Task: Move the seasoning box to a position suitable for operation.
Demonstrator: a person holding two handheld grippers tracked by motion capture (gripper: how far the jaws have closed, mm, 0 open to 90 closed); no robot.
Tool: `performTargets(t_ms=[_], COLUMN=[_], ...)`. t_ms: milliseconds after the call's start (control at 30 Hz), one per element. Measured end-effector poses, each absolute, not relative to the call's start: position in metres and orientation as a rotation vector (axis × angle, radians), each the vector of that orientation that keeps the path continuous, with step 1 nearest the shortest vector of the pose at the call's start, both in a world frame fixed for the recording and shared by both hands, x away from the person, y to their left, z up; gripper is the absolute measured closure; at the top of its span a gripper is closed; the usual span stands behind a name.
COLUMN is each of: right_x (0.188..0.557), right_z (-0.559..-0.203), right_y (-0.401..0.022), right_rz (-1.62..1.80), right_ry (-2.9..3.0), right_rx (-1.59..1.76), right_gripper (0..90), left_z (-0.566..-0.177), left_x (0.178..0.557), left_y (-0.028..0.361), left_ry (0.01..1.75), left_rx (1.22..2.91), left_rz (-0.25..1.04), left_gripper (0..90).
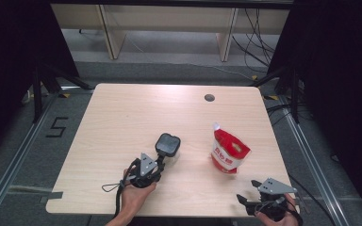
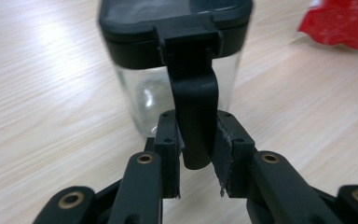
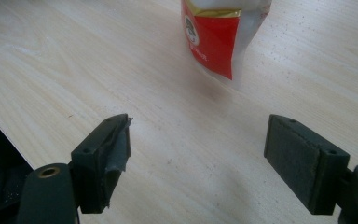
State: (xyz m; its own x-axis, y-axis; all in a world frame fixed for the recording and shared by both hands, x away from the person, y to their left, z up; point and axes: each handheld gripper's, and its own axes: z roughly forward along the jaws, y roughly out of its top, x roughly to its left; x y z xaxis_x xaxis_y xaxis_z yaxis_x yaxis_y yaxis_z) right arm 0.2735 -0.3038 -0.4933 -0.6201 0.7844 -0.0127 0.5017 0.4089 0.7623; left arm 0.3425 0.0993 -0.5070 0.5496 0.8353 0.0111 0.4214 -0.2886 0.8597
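Pale wood table (image 1: 122,122), left gripper (image 2: 195,156) clamping jar (image 2: 175,60) handle, lid top cropped, right gripper (image 3: 198,158) wide.

On the bench (image 1: 122,122) we see the jar (image 1: 168,145) left of the pouch (image 1: 228,151), both standing well apart.

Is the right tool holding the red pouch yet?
No: the right tool stands wide open over bare table, with the red pouch well ahead of it.
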Motion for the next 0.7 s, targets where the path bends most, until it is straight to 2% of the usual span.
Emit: performTargets(t_ms=[700], right_x=[0.272], right_z=[-0.493], right_y=[-0.302], right_rz=[1.048], right_ry=[2.309], right_rx=[1.114], right_gripper=[23.8], left_z=[-0.502], left_x=[0.355], left_y=[0.111], left_ry=[1.059], left_rx=[1.858], left_rz=[0.664], left_gripper=[71.4])
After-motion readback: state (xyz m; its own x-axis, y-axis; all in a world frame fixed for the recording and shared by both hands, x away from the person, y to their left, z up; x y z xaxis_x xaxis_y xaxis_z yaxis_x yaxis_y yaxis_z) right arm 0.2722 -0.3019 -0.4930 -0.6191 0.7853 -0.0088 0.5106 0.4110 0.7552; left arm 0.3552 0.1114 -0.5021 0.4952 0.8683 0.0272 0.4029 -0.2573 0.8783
